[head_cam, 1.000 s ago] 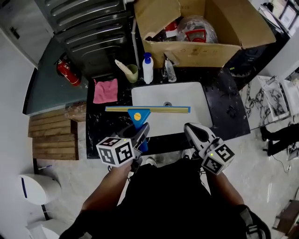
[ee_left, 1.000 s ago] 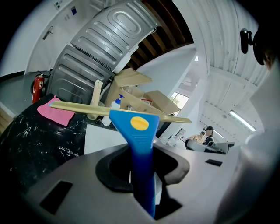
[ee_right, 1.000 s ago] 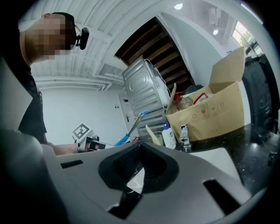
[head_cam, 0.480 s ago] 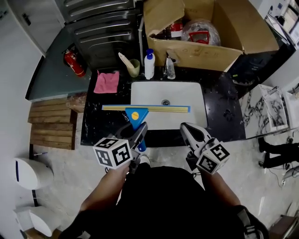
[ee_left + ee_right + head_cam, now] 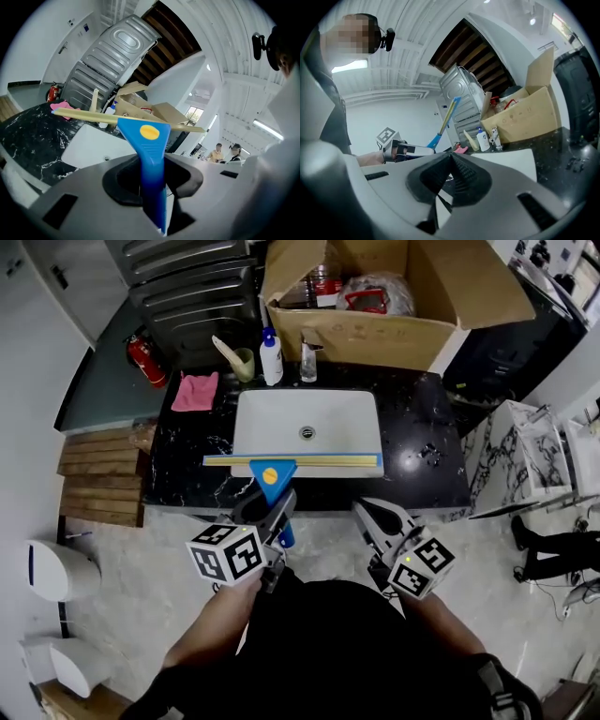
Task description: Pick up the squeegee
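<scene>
The squeegee (image 5: 292, 462) has a blue handle with a yellow dot and a long yellow and blue blade. It hangs level above the counter's front edge, in front of the white sink (image 5: 305, 418). My left gripper (image 5: 273, 509) is shut on its handle from below. In the left gripper view the blue handle (image 5: 151, 154) rises upright out of the left gripper (image 5: 152, 180), with the blade (image 5: 108, 119) across the top. My right gripper (image 5: 368, 514) is off to the right, shut and holding nothing. The right gripper view shows the right gripper (image 5: 451, 161) with its dark pads together, and the squeegee (image 5: 446, 118) at the left.
The black marble counter (image 5: 422, 460) carries a pink cloth (image 5: 196, 390), a white bottle (image 5: 272, 356) and a cup (image 5: 242, 362). An open cardboard box (image 5: 375, 334) stands behind them. A fire extinguisher (image 5: 142, 360), wooden slats (image 5: 98, 479) and a white bin (image 5: 52, 568) are at the left.
Both grippers have drawn back from the counter, so the sink and counter now lie farther off. The squeegee stays in the left gripper, its blade still level.
</scene>
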`<state>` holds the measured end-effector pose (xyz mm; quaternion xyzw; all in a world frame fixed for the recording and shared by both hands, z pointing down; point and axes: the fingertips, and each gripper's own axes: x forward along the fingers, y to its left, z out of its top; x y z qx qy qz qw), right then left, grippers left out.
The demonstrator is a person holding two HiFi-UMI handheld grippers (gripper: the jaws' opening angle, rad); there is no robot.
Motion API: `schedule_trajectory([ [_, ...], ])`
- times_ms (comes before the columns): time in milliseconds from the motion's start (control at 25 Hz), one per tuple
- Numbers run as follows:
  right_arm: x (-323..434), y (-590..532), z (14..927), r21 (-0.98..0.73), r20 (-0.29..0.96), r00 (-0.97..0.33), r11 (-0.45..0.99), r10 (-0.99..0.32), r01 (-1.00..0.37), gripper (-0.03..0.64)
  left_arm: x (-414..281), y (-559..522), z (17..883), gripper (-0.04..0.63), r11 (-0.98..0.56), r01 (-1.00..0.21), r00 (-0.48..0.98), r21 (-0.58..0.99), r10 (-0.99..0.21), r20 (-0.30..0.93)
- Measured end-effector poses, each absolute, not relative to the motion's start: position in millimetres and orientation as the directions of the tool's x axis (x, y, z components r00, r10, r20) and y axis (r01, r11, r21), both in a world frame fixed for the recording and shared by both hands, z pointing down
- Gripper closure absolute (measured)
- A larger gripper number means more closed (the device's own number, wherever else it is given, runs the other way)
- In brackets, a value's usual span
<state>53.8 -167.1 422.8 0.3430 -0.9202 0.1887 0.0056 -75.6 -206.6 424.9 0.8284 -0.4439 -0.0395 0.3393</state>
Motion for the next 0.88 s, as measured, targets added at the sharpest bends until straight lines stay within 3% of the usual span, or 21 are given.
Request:
schedule_trajectory([
  [520, 117, -104, 424, -0.311, 0.124, -0.8, 0.742, -0.588, -0.594, 0.609, -4, -136, 426, 0.469, -0.362, -0.732, 0.577, 0.576, -0.78, 0.243],
  [880, 122, -91, 429, -0.34, 0.111, -0.812, 0.746, -0.572, -0.572, 0.609, 2, -117, 427, 0.47, -0.348, -0.75, 0.56, 0.563, -0.787, 0.259],
])
